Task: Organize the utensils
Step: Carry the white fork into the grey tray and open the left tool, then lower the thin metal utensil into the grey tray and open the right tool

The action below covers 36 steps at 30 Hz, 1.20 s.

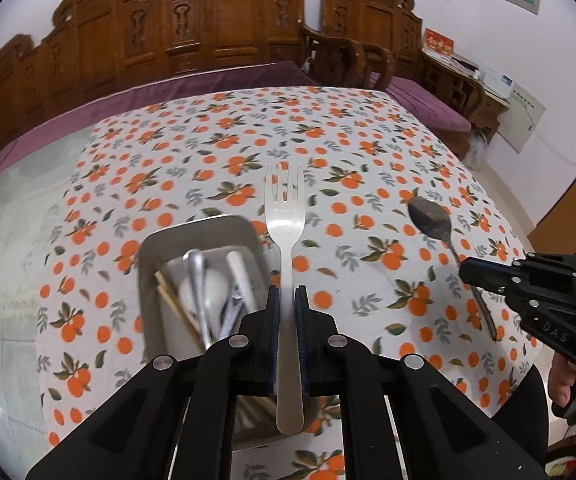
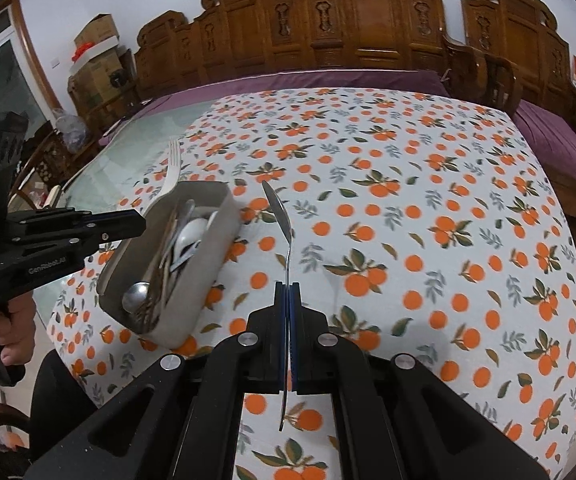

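My left gripper (image 1: 287, 294) is shut on a silver fork (image 1: 285, 216), held by its handle with the tines pointing away, just right of and above a grey utensil box (image 1: 150, 248). The box holds several utensils, among them a white spoon (image 1: 208, 286) and wooden chopsticks (image 1: 176, 304). My right gripper (image 2: 287, 292) is shut on a metal spoon (image 2: 280, 208), held edge-on by its handle above the cloth, right of the box (image 2: 212, 248). The left gripper (image 2: 136, 224) and its fork (image 2: 172, 168) show at the left of the right wrist view; the right gripper (image 1: 468, 272) and spoon (image 1: 430, 218) at the right of the left wrist view.
The table wears a white cloth with orange fruit print (image 2: 428, 240); a bare glass strip (image 1: 16, 240) lies at its left. A carved wooden bench with purple cushions (image 2: 328, 76) stands behind. A wooden chair (image 2: 488, 76) is at the far right corner. Cardboard boxes (image 2: 96, 52) are stacked at the back left.
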Available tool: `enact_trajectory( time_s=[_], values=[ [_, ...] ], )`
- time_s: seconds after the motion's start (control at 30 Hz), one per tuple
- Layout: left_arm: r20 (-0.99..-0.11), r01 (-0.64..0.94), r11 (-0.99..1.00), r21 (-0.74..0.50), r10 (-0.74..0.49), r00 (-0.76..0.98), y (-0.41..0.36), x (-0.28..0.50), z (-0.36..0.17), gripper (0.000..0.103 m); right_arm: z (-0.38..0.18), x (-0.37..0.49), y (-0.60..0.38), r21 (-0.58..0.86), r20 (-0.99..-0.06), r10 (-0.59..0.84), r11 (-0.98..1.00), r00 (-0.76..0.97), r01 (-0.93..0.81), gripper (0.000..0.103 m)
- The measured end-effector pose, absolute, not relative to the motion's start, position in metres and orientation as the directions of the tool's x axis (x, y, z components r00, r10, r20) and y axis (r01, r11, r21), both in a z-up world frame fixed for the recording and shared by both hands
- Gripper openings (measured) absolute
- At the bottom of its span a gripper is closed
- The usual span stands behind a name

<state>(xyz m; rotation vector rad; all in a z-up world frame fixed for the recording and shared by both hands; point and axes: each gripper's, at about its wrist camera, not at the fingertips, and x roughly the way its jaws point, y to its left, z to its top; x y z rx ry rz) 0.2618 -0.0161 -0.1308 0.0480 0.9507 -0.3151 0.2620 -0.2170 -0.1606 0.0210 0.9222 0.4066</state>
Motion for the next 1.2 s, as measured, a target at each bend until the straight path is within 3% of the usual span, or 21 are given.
enact_trajectory(
  time_s=[0.43,0.87,1.0,1.2],
  values=[
    [-0.843,0.171,0.978,-0.122,-0.193,0.503,0.039,0.277,-0.17,0.007,-0.164,0.261,-0.2,0.192,-0.779,0.36,0.916,0.514,-0.351,0.002],
    [-0.877,0.12,0.986,-0.12,-0.161,0.452,0.045,0.289,-0.204,0.008,-0.167,0.257,-0.198,0.18,-0.794,0.352,0.915,0.496,-0.362,0.002],
    [-0.867,0.124,0.987,-0.105,-0.152,0.474,0.048,0.283,-0.197,0.019,-0.164,0.257,-0.192,0.181,-0.79,0.361,0.91,0.495,-0.374,0.002],
    [-0.84,0.123,0.989,-0.085,-0.138,0.525,0.061,0.259,-0.172,0.026,-0.159,0.259,-0.176,0.184,-0.786,0.381,0.896,0.487,-0.403,0.002]
  ],
)
